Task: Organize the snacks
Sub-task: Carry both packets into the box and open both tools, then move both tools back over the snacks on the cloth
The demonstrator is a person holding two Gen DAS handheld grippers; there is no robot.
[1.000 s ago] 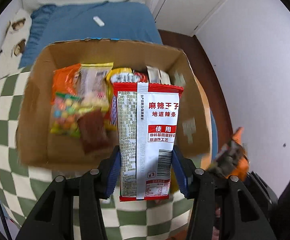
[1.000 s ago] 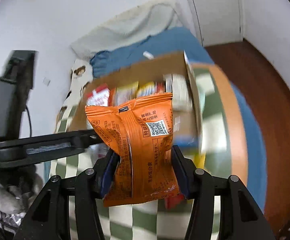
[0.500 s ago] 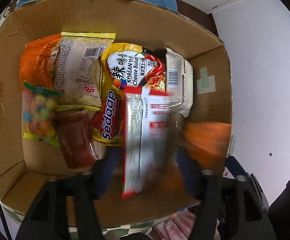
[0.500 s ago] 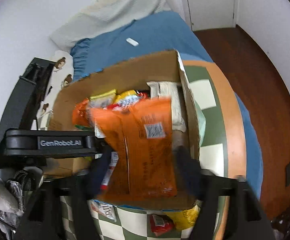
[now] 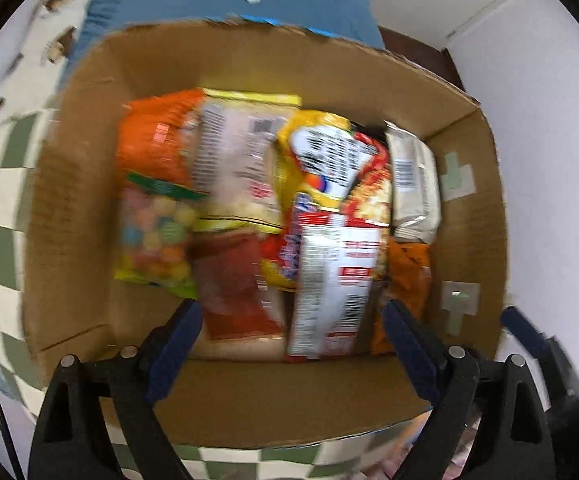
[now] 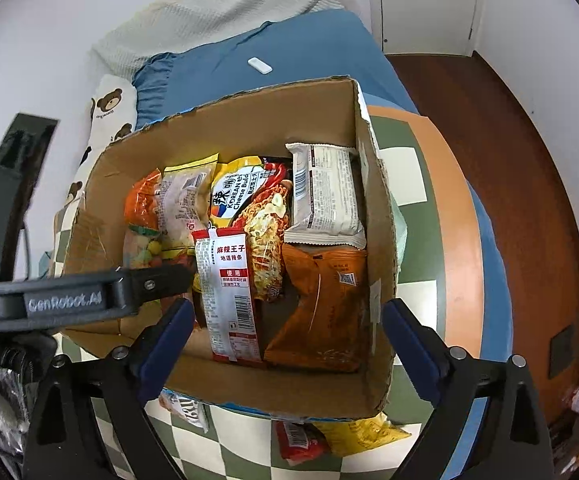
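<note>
**Both packets dropped, more snacks waited below the box**

Your right gripper [image 6: 285,344] and left gripper [image 5: 289,344] hung over the cardboard box [image 6: 249,120], jaws just spread wide, nothing between them. The red-and-white packet [image 6: 229,296] and orange packet [image 6: 321,304] lay lengthwise inside. Loose snacks [image 6: 329,436] lay on the checkered cloth [image 6: 401,176], nearer your right hand.

Both my wrist cameras look steeply down into one cardboard box [image 5: 249,392].
Left view sits close above it, blurred, the box nearly filling the frame; right view hangs a little farther back and off to the side, and both share the packed snacks [image 6: 229,280] inside.
</note>
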